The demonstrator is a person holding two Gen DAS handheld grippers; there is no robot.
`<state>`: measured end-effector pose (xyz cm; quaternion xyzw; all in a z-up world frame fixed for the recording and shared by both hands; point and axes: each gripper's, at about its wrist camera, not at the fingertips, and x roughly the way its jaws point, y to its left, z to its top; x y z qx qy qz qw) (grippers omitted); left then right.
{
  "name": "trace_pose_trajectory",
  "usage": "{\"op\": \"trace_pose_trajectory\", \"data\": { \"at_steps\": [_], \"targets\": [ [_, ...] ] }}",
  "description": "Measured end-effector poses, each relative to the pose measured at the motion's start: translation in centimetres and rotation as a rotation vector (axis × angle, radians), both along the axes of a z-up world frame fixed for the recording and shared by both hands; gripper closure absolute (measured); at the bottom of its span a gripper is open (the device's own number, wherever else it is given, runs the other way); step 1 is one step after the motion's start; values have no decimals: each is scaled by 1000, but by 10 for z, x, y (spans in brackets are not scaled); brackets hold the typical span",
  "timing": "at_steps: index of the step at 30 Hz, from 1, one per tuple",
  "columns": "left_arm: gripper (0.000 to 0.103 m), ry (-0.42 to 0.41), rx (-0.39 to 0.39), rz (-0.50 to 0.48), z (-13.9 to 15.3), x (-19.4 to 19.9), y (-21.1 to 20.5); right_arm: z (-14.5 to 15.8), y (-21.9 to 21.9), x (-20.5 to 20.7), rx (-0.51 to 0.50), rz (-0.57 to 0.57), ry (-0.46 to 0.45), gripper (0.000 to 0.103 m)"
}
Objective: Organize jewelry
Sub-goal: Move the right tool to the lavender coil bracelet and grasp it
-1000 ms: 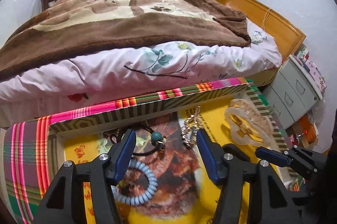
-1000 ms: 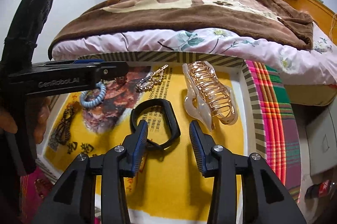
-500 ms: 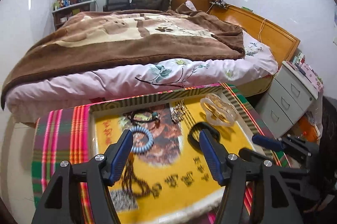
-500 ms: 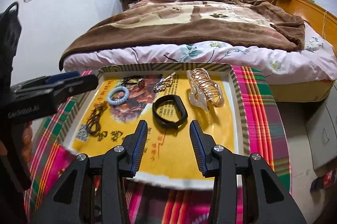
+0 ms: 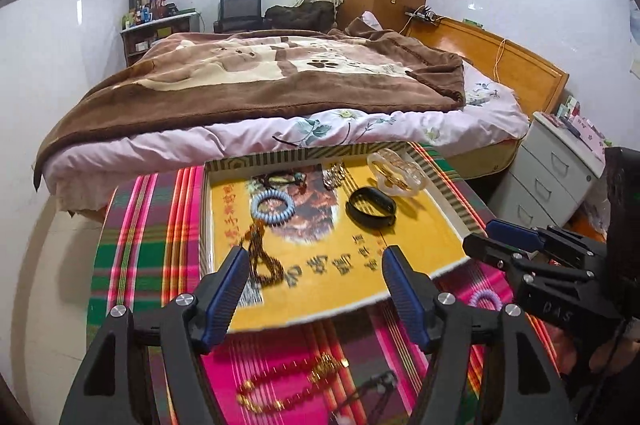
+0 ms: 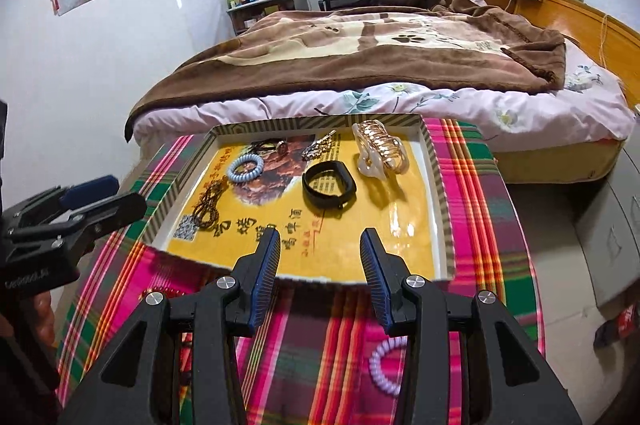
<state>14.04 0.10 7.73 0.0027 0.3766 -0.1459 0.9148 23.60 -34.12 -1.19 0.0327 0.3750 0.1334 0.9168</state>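
A striped-rim tray point(image 5: 206, 209) point(image 6: 437, 181) with a yellow liner holds a blue spiral hair tie point(image 5: 273, 205) point(image 6: 245, 167), a black band point(image 5: 371, 212) point(image 6: 329, 188), a clear-and-gold hair claw point(image 5: 396, 175) point(image 6: 380, 149), brown beads point(image 5: 260, 259) point(image 6: 208, 205) and a silver chain point(image 5: 335, 176) point(image 6: 318, 148). My left gripper point(image 5: 315, 257) hangs over the tray's near edge, its jaws opening with nothing between them. My right gripper point(image 6: 321, 237) hovers open and empty at the near edge. On the cloth lie a purple hair tie point(image 6: 386, 365) point(image 5: 484, 299) and a red-gold bracelet point(image 5: 288, 381).
The tray sits on a plaid tablecloth point(image 6: 480, 225) point(image 5: 144, 233). A bed with a brown blanket point(image 5: 260, 77) stands right behind the table. A white drawer cabinet point(image 5: 560, 169) is at the right. The floor point(image 6: 560, 265) drops off past the table's right edge.
Both grippers have drawn back and up from the tray, which now looks smaller and farther. The left jaws stand wider. The loose pieces on the cloth have come into view.
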Motion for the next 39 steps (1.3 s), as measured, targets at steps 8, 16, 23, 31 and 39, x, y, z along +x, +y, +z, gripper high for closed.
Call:
{"op": "trace_pose_trajectory", "data": {
  "at_steps": [8, 16, 23, 31, 39],
  "targets": [
    [32, -24, 12, 31, -7, -45, 4, -8, -9, -29, -9, -6, 0, 60],
    [25, -18, -44, 100, -31, -82, 45, -32, -43, -48, -54, -82, 26, 60],
    [25, 58, -66, 175, -64, -90, 78, -59, -68, -48, -102, -148, 85, 59],
    [25, 85, -81, 210, -76, -90, 92, -80, -69, -33, -143, -131, 143, 59],
    [25, 112, -83, 202, -84, -83, 91, -84, -55, -27, -189, -94, 128, 59]
  ]
}}
